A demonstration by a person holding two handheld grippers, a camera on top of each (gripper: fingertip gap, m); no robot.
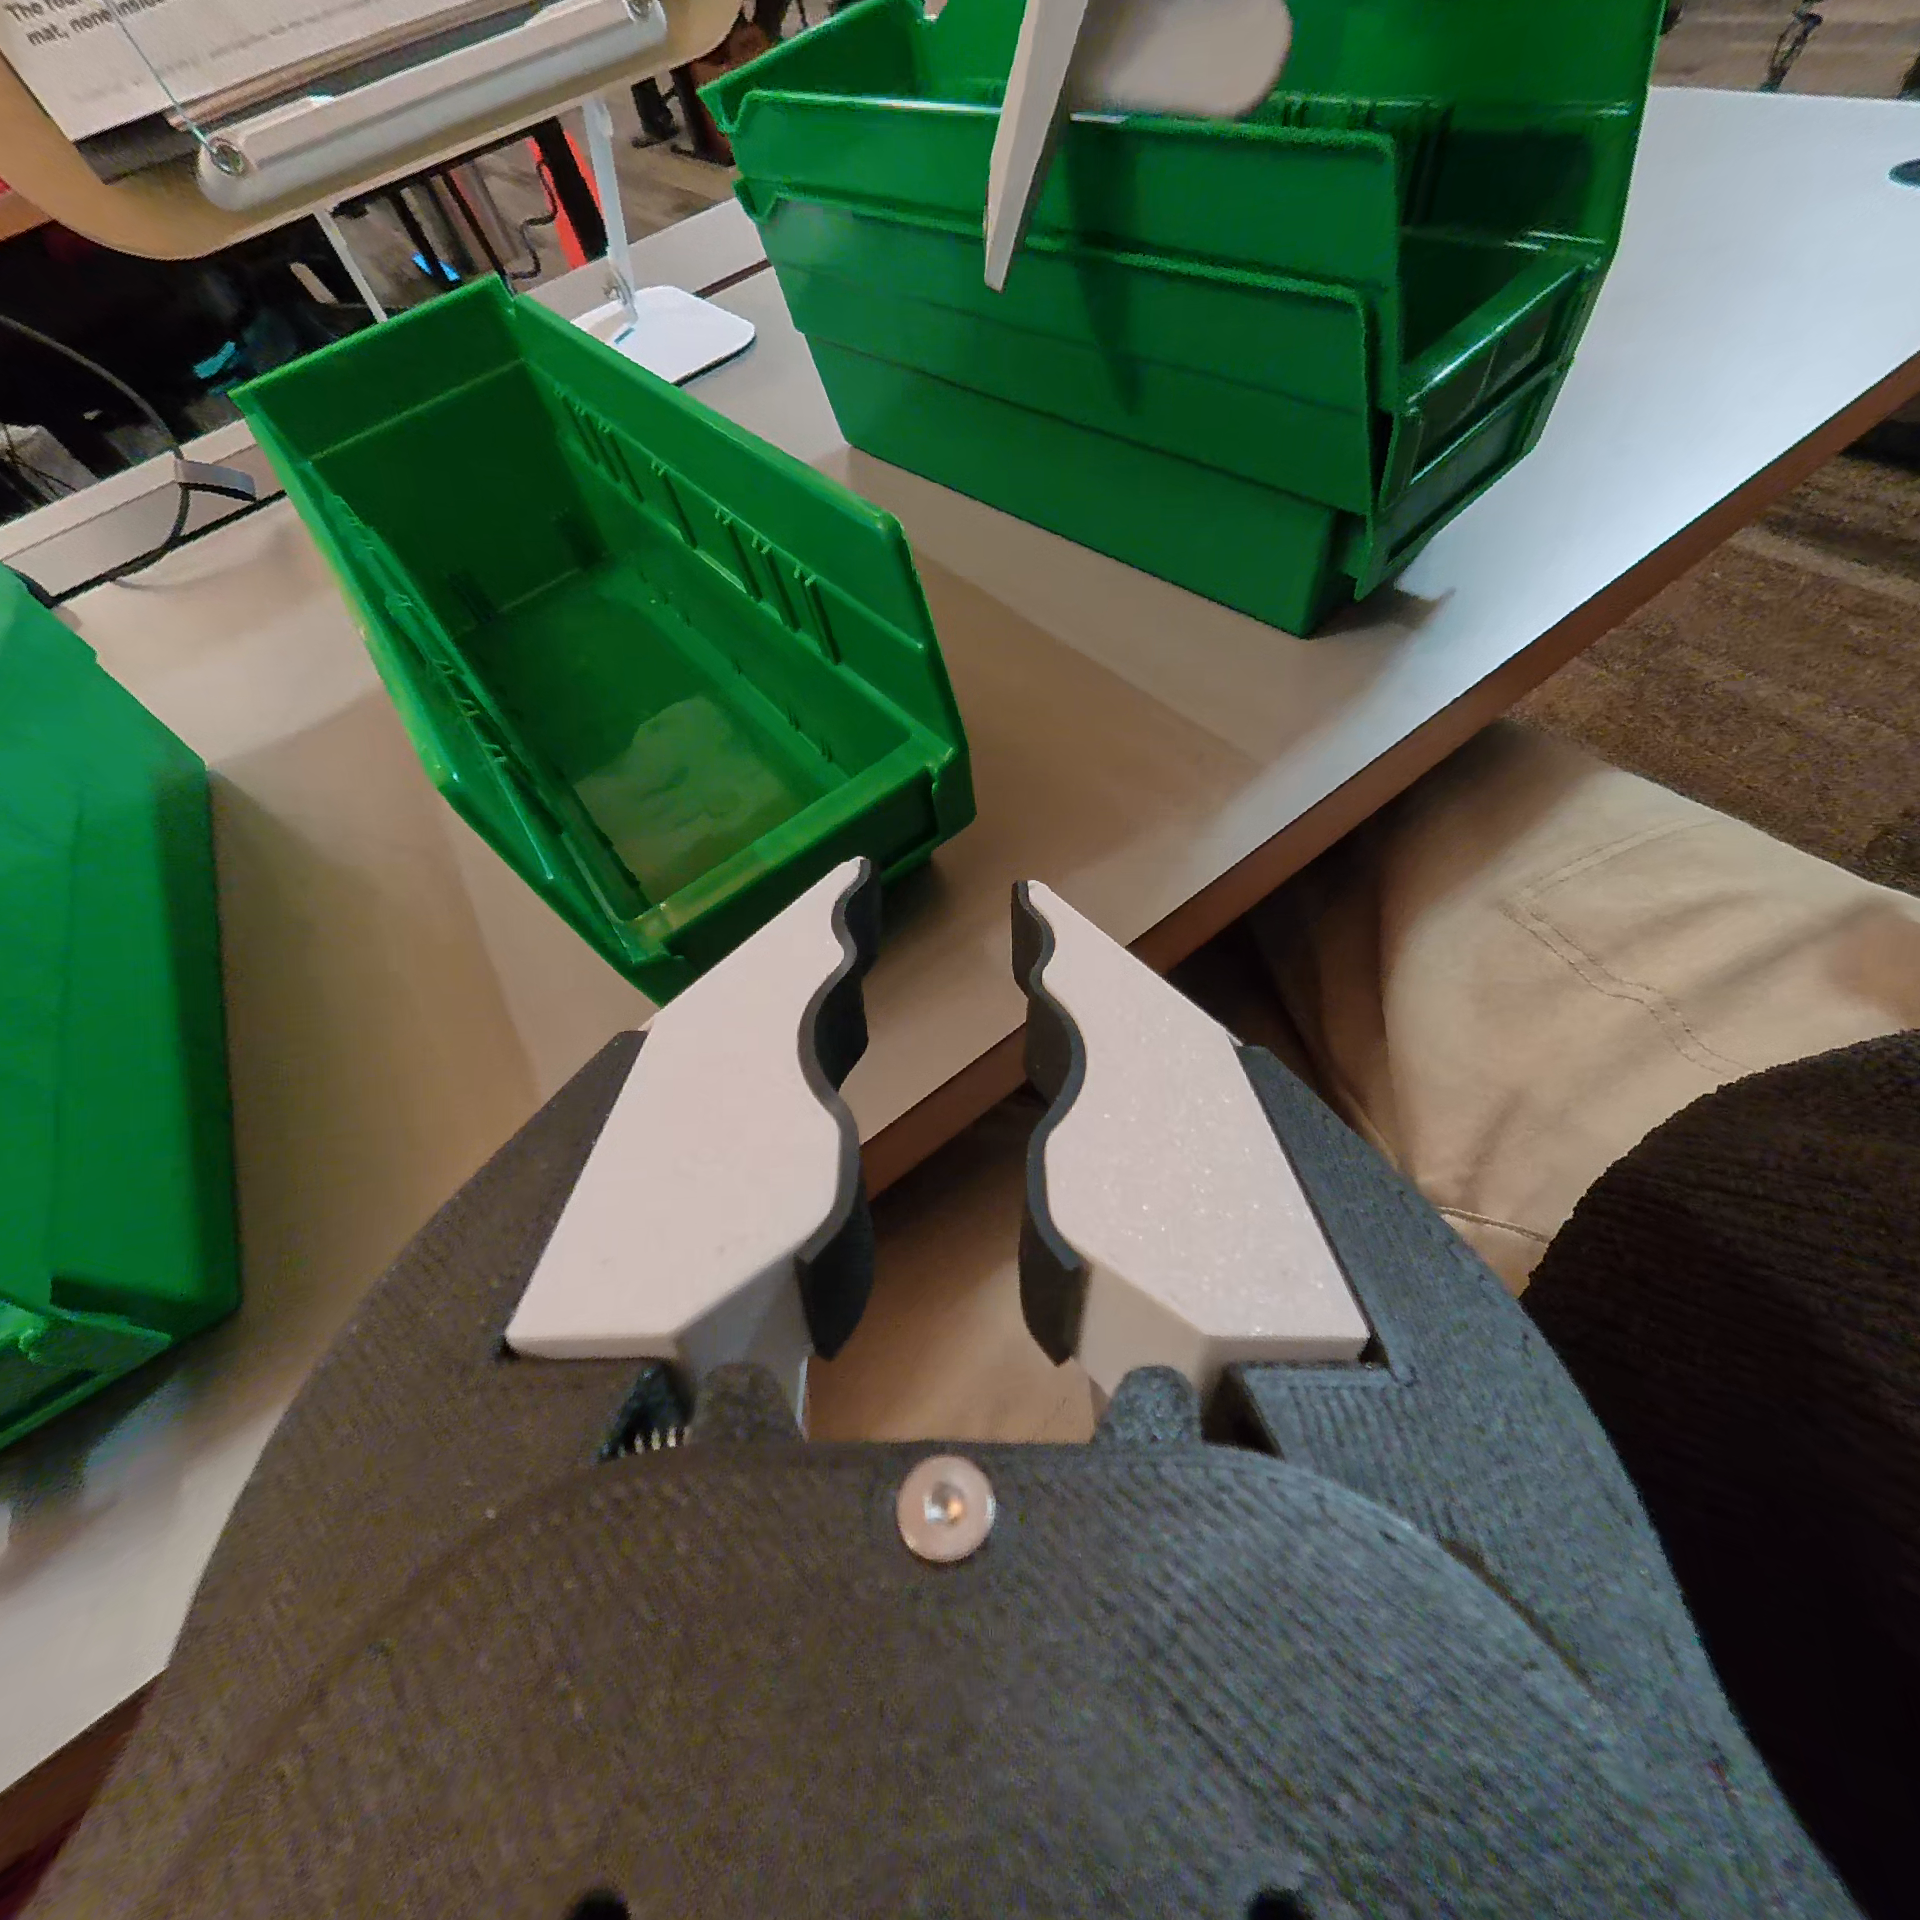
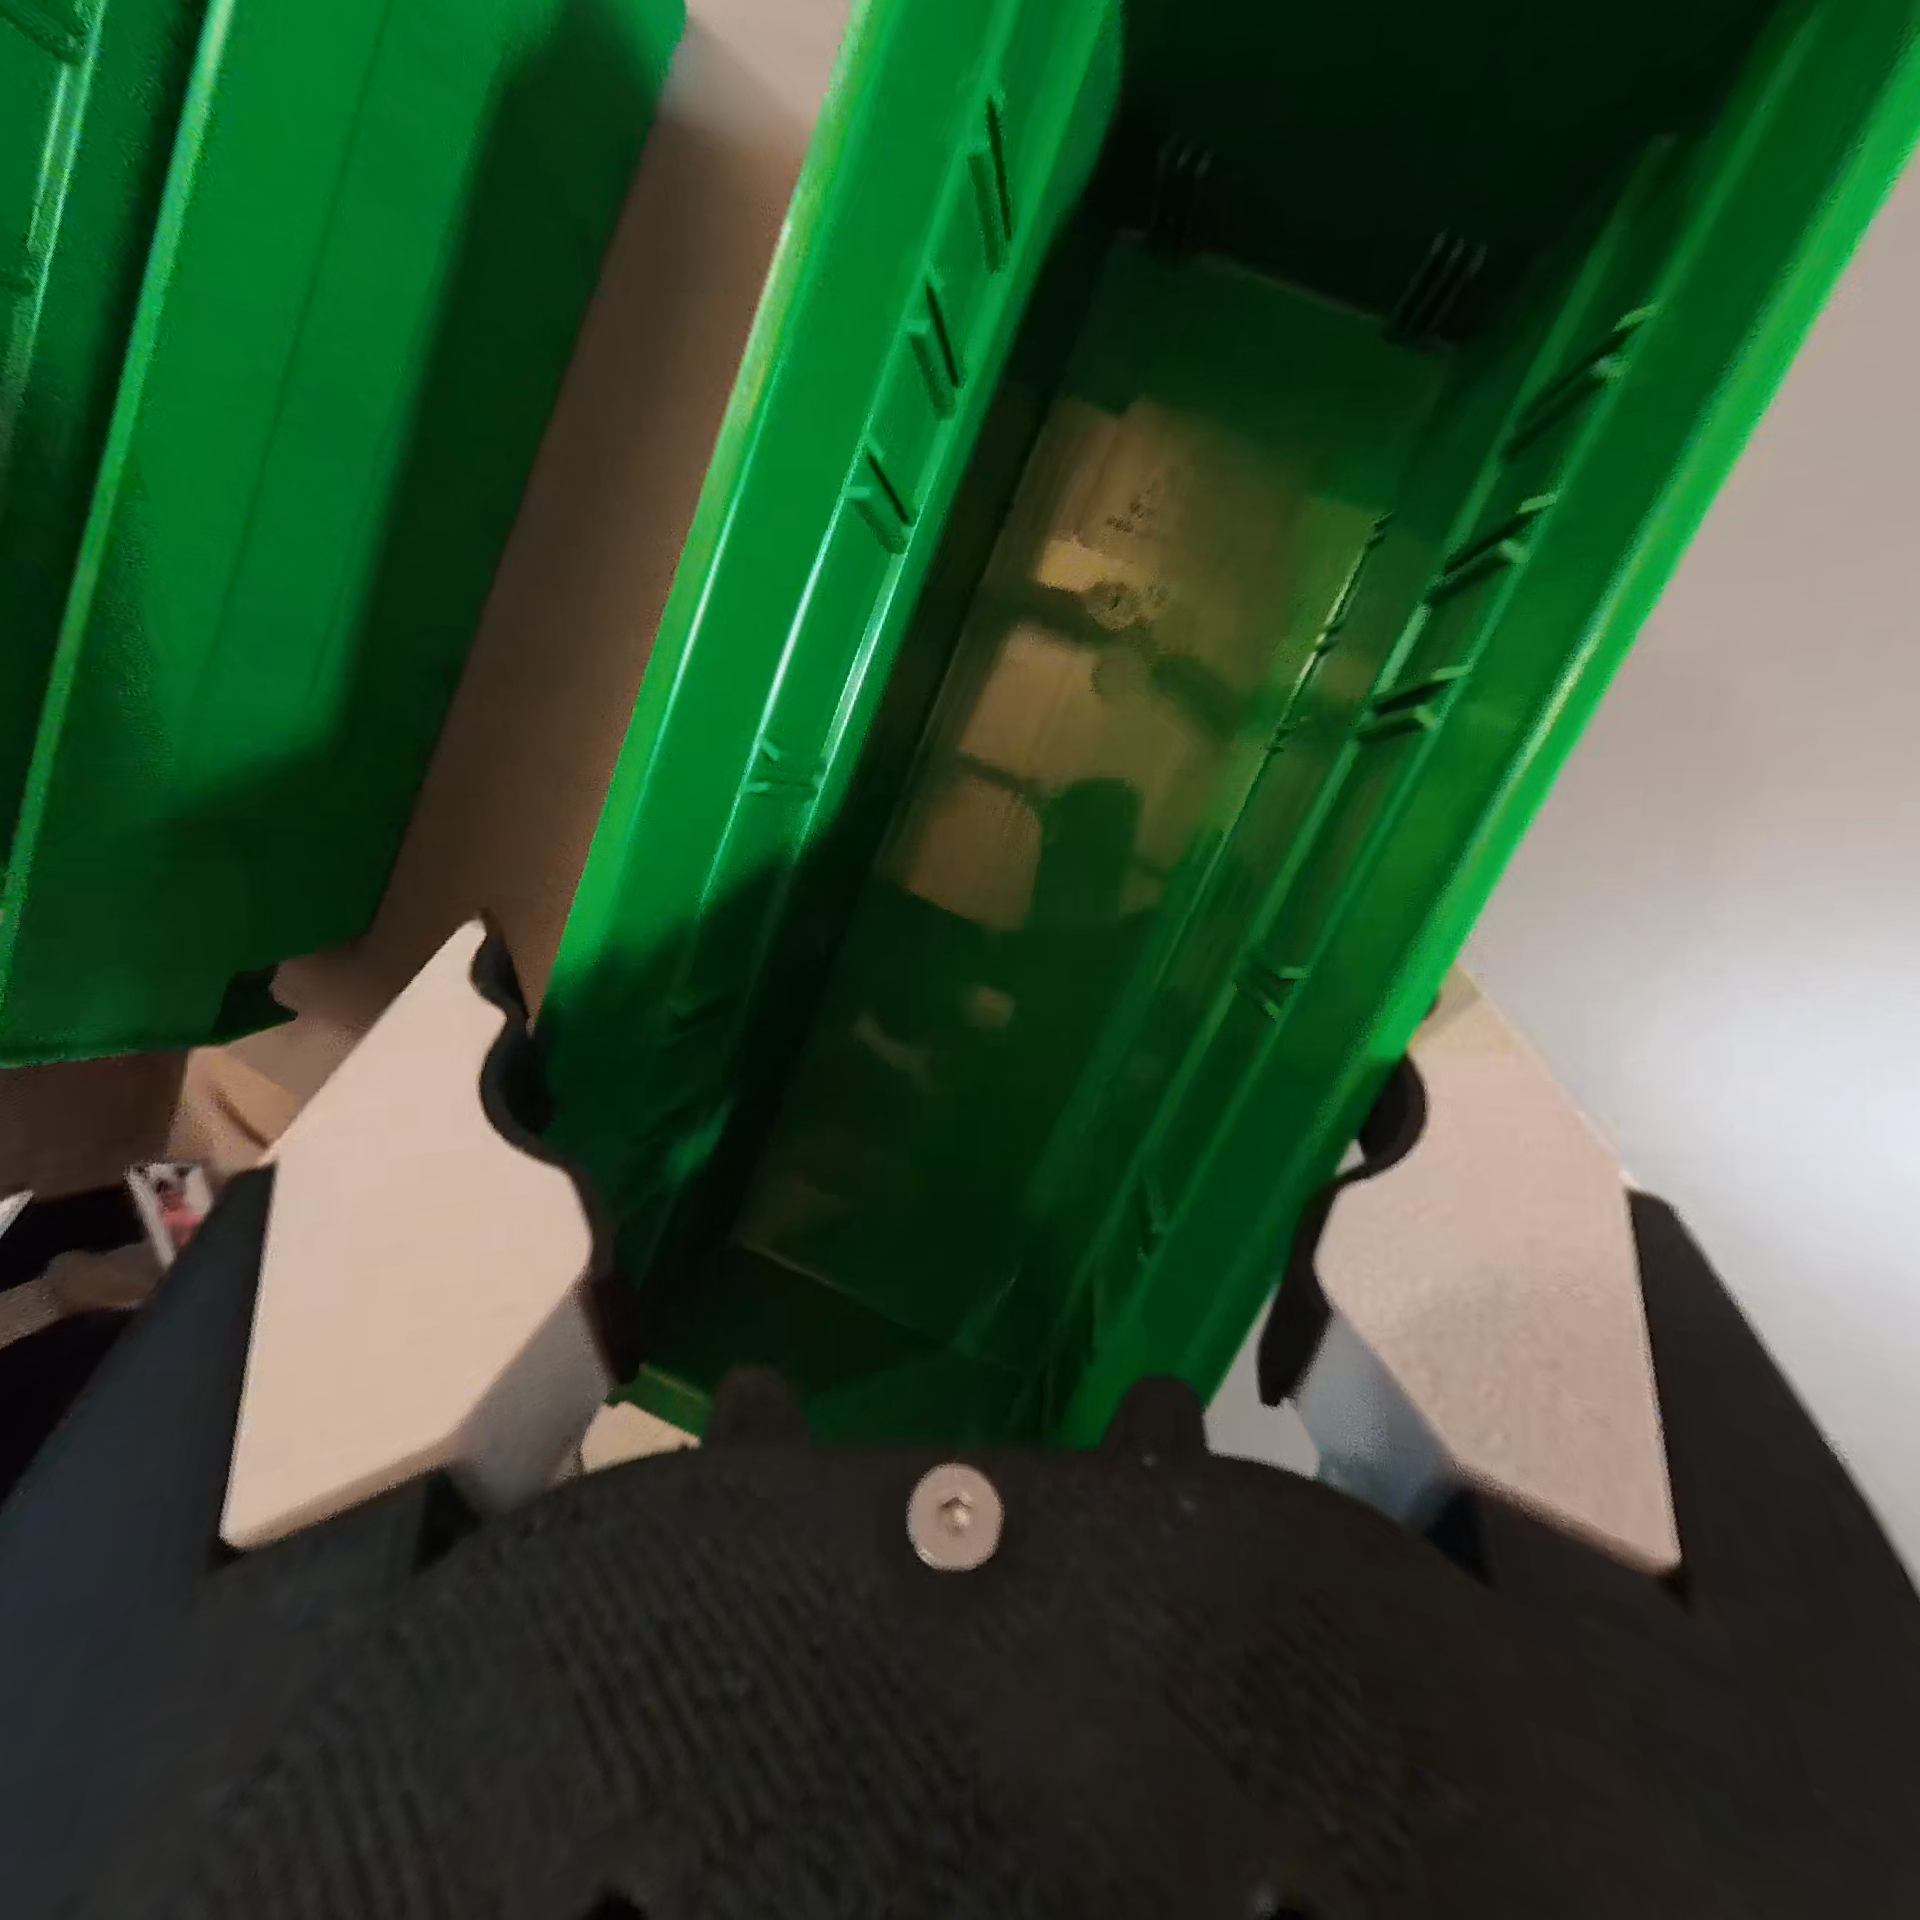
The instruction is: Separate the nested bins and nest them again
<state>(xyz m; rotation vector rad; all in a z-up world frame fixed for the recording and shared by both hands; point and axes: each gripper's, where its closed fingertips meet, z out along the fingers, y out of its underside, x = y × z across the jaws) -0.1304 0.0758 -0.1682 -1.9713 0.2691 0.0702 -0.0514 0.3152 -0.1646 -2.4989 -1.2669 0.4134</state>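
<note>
A stack of nested green bins [image 1: 1091,457] stands on the table at the upper right of the left wrist view. One grey finger [image 1: 1023,166] of my right gripper reaches down over the stack's top bin [image 1: 1195,177]. In the right wrist view my right gripper [image 2: 966,966] straddles this bin [image 2: 1091,675], with its pads pressed on both outer side walls. A single empty green bin [image 1: 623,644] sits alone mid-table. My left gripper [image 1: 940,894] is open and empty, just in front of that bin near the table's front edge.
Another green bin [image 1: 94,987] lies at the far left, and it also shows in the right wrist view [image 2: 260,520]. A document stand with a white base [image 1: 665,332] is behind the single bin. The table edge [image 1: 1455,686] runs diagonally. A person's beige-trousered leg [image 1: 1558,987] is below it.
</note>
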